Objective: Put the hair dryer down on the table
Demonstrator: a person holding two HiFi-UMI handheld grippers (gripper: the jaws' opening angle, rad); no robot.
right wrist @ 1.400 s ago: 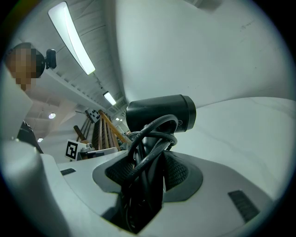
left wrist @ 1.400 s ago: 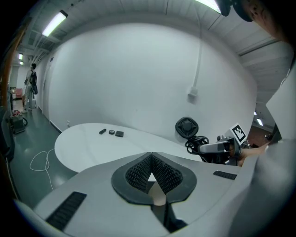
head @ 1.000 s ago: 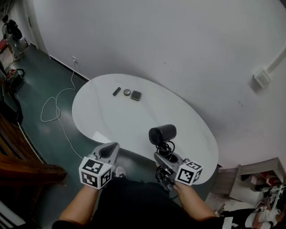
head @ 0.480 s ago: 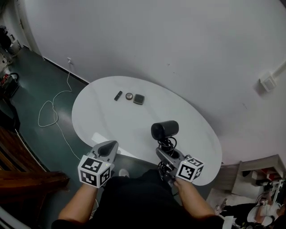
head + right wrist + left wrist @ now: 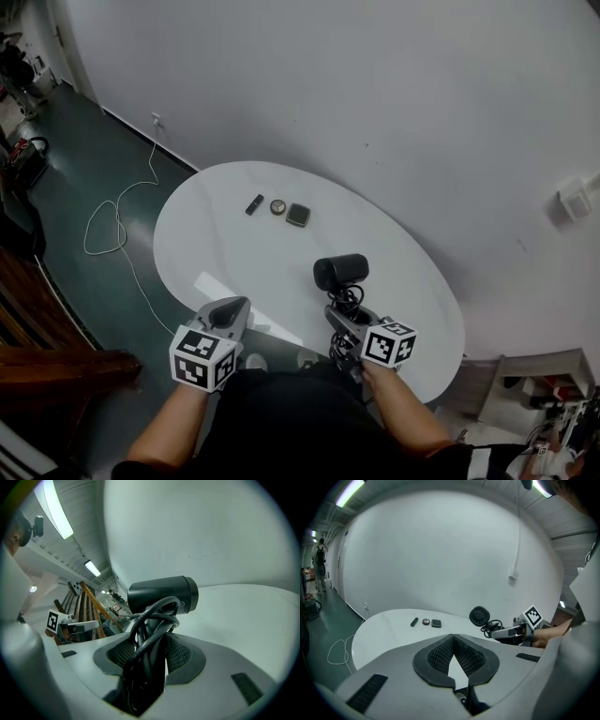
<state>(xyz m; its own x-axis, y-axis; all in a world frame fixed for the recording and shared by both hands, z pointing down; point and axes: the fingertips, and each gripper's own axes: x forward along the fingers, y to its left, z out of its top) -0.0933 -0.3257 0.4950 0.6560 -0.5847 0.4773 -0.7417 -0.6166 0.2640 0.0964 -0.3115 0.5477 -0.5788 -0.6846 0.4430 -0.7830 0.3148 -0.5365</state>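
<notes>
black hair dryer (image 5: pixel 340 272) held above the white oval desk (image 5: pixel 234 244)

the right tongs (image 5: pixel 345 323) are clamped on the handle of the hair dryer together with its coiled black cord (image 5: pixel 151 620). the handle runs along the tongs and the round barrel lies across them, over the near part of the desk. so i judge the way is down and a little forward. the left tongs (image 5: pixel 228 314) are together and empty, well apart at the left. a small mark on the barrel is too small to read.

The head camera looks steeply down on the surface (image 5: pixel 234 253), which both gripper cameras see low from its near edge.
</notes>
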